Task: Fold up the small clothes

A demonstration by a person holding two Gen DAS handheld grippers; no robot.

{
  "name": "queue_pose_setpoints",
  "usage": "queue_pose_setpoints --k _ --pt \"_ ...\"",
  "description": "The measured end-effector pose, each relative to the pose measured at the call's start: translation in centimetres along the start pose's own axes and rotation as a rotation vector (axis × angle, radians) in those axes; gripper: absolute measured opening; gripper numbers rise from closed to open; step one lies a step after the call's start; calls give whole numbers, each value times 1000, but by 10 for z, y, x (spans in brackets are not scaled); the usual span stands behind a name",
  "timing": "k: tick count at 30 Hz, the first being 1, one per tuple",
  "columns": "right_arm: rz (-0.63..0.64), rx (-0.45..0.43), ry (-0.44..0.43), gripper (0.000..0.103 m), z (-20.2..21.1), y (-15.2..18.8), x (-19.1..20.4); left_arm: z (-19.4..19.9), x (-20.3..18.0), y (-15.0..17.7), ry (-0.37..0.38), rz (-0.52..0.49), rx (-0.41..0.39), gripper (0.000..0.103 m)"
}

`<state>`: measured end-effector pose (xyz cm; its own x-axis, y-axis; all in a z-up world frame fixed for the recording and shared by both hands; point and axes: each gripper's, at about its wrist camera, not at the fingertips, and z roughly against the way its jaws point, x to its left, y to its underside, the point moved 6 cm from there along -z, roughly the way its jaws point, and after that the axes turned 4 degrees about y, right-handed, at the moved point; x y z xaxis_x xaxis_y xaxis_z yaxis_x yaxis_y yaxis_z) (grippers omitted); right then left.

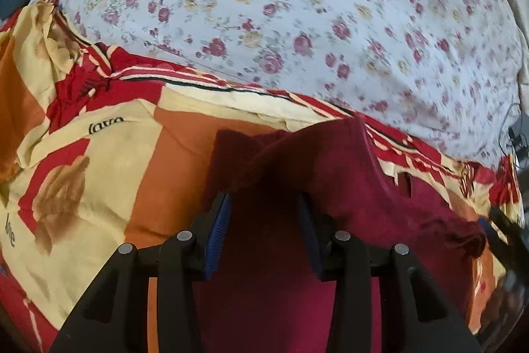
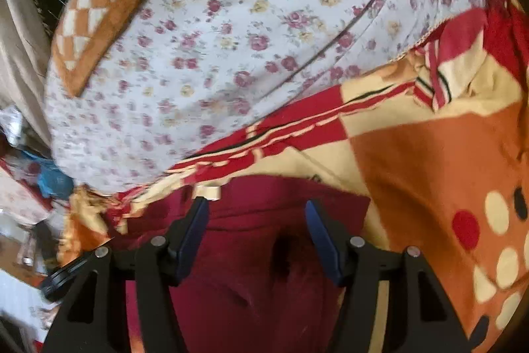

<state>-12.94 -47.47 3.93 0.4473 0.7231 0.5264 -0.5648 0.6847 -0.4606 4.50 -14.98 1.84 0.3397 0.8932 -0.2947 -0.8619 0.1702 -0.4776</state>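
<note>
since the maroon garment [image 1: 347, 174] looks soft, light and floppy, both the left gripper [image 1: 264, 204] and right gripper [image 2: 256, 214], jaws apart, should pinch its far edge corners.

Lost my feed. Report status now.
Left gripper open, right gripper open, both over maroon garment. Garment rumpled on patterned blanket. Nothing blocking.

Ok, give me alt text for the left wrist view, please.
The open left gripper hovers over a dark red knitted garment on a red, cream and orange patterned blanket. A white floral bedsheet lies beyond.
</note>
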Motion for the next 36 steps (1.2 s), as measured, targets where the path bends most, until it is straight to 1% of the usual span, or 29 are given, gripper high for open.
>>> queue_pose_setpoints --k 1,4,6,9,12,15,18,24,28,33,34,36 --pt "27 -10 -1 64 7 4 2 0 1 -1 -3 1 -1 32" --pt "136 -17 53 64 22 20 5 -1 8 -1 -3 13 8 32" --pt "192 12 71 64 25 35 4 1 12 3 1 20 11 32" --pt "222 58 93 64 19 49 1 7 18 11 -1 18 11 32" --pt "214 64 105 64 17 54 -1 18 23 22 8 15 11 32" --pt "177 74 76 64 22 62 -4 30 27 30 -19 -14 -5 32" --pt "193 86 87 64 27 71 -5 38 27 39 -49 -57 -12 32" --pt "210 95 95 64 36 82 -2 46 17 54 -71 -123 -25 32" --pt "213 113 104 64 38 92 -3 49 15 63 -66 -136 -27 32" --pt "235 126 130 64 43 101 -4 52 24 70 -56 -113 -14 32" --pt "231 125 130 64 43 101 -5 53 26 71 -48 -107 -11 32" --pt "219 126 133 64 45 102 -6 56 32 75 -10 -87 -5 34"
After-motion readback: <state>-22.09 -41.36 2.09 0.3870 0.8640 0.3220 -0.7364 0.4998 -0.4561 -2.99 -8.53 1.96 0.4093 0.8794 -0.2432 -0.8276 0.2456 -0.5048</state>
